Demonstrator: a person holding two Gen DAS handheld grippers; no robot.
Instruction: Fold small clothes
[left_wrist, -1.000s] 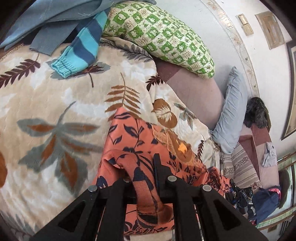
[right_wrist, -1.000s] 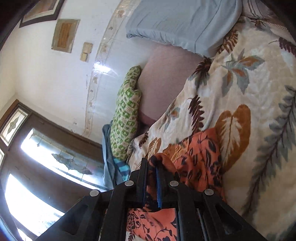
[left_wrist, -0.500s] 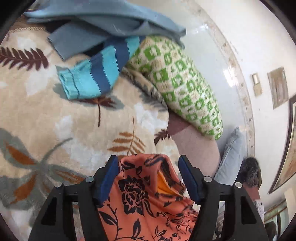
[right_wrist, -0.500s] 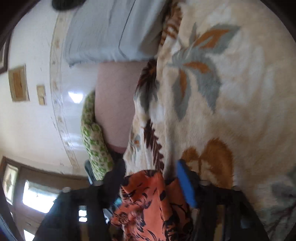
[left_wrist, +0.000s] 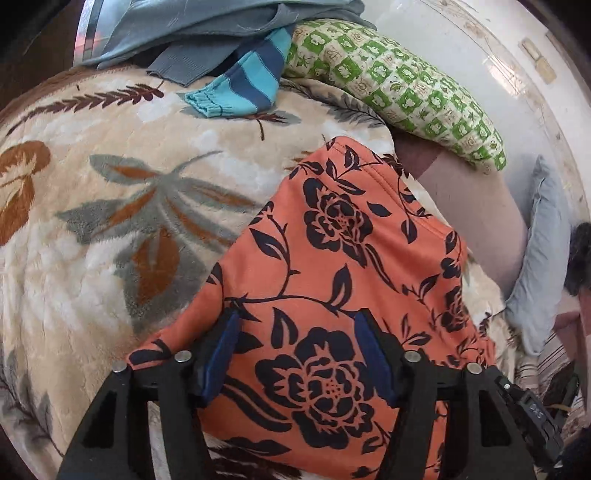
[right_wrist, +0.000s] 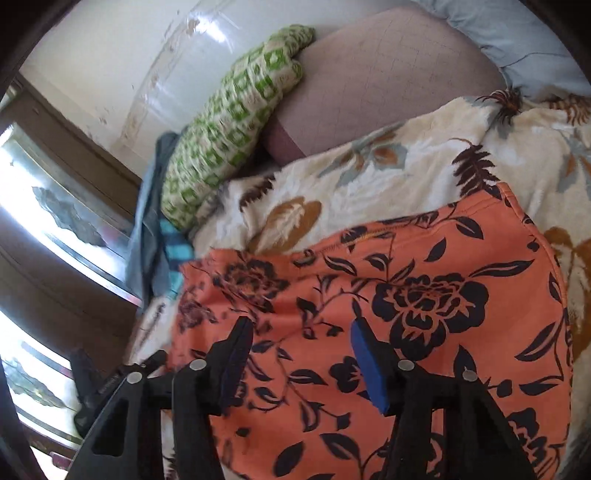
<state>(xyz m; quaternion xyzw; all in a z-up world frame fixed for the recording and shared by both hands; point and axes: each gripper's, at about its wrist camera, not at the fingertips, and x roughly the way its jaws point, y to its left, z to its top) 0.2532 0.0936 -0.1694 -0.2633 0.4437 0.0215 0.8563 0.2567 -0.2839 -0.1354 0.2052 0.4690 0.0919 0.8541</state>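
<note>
An orange garment with a black flower print (left_wrist: 332, 266) lies spread flat on the leaf-patterned blanket (left_wrist: 110, 206). It also shows in the right wrist view (right_wrist: 424, 295). My left gripper (left_wrist: 297, 325) is open and empty, its jaws wide apart just above the near part of the cloth. My right gripper (right_wrist: 301, 332) is open and empty too, above the near part of the same cloth. The garment's far hem lies toward the pillows.
A green checked pillow (left_wrist: 399, 88) and a pink cushion (left_wrist: 476, 206) lie beyond the garment. A blue striped garment (left_wrist: 243, 88) and grey-blue clothes (left_wrist: 207, 29) lie at the blanket's far corner. A pale blue pillow (left_wrist: 543, 258) is at the right. Windows (right_wrist: 44, 206) show left.
Both grippers were shut on bunched orange cloth a second ago. They have let go and opened, and the garment now lies spread flat on the blanket.
</note>
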